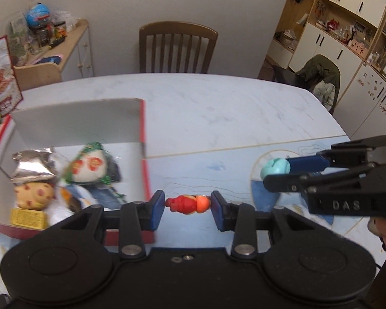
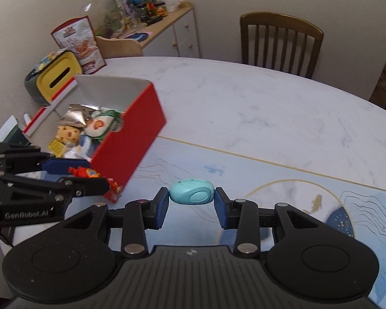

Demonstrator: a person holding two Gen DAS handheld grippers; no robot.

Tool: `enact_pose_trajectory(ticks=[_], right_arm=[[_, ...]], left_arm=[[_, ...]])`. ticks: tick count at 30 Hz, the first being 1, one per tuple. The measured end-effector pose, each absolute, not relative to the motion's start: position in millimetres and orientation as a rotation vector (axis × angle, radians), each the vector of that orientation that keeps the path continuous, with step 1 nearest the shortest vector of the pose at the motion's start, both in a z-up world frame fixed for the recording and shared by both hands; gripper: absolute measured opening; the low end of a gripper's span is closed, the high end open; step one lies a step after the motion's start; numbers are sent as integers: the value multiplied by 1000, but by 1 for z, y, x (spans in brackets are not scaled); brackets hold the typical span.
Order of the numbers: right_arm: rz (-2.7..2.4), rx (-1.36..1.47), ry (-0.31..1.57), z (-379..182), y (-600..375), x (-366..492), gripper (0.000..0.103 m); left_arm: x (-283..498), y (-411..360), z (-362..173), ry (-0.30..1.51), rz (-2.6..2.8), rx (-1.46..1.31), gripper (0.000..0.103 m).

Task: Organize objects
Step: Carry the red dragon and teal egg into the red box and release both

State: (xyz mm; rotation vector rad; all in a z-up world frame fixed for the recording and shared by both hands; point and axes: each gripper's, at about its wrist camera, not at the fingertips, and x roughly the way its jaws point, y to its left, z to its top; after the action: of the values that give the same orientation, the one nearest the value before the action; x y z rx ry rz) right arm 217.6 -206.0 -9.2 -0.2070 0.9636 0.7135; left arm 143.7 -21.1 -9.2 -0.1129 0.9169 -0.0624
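Note:
My left gripper is shut on a small red and orange toy figure, held above the table just right of the red box. My right gripper is shut on a turquoise egg-shaped toy, held over the blue placemat. In the left wrist view the right gripper shows at the right with the turquoise toy. In the right wrist view the left gripper shows at the left with the red toy, next to the red box.
The box holds a foil packet, a green and white pouch and a yellow spotted toy. A yellow and grey container and a printed bag stand behind the box. A wooden chair stands at the table's far side.

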Motion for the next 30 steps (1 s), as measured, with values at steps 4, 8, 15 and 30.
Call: enact_pose_trajectory(ticks=[4,8,15,30], right_arm=[[753,-213,943,3,-181,204,38],[791,-225,933,9,-155,193,38],[843,-255,924,14,-113,178,38],[888,-307,915,0,-35,168,38]], left_arm=[[138,5,-1,906,-38,-120,37],[133,31,3,900,-7,-132,37],[127,78,5,901,53,-142,37],[136,163,-12,937,162,-170,37]])
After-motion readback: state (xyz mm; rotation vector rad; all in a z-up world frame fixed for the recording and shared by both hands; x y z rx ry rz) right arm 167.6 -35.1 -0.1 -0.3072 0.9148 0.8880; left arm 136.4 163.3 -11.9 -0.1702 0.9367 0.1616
